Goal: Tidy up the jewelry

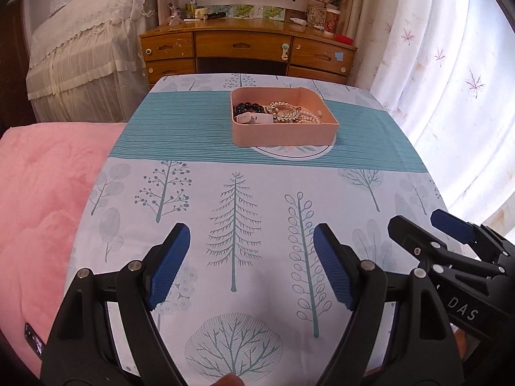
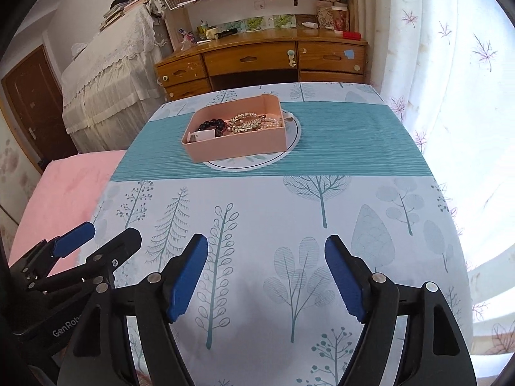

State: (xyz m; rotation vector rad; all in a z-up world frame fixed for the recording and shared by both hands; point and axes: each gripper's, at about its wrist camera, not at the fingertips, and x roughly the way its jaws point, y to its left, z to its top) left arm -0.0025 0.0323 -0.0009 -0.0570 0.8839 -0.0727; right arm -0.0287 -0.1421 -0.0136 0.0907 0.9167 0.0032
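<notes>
Both the left black gripper with blue ribbed pads [image 1: 251, 268] and its right twin [image 2: 266, 276] gape wide and empty, well short of the pink rectangular plastic tray [image 1: 286, 133] heaped with jewelry. The likely trouble is the tangle: a pinch at the pearl strand [image 1: 304, 118] could drag the gold leaf-shaped brooch [image 1: 283, 113] along, or skid the light tray across the tree-printed tablecloth [image 1: 257, 212].

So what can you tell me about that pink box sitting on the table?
The shallow, open-topped pink rectangular box looks like matte plastic, with rounded corners and no lid in view. It sits flat on the teal striped band of the tree-print tablecloth, partly covering a round white printed motif. Inside lie dark round beads, a white band-like item, a gold leaf-shaped piece and pale pearl strands. Neither gripper touches it.
</notes>
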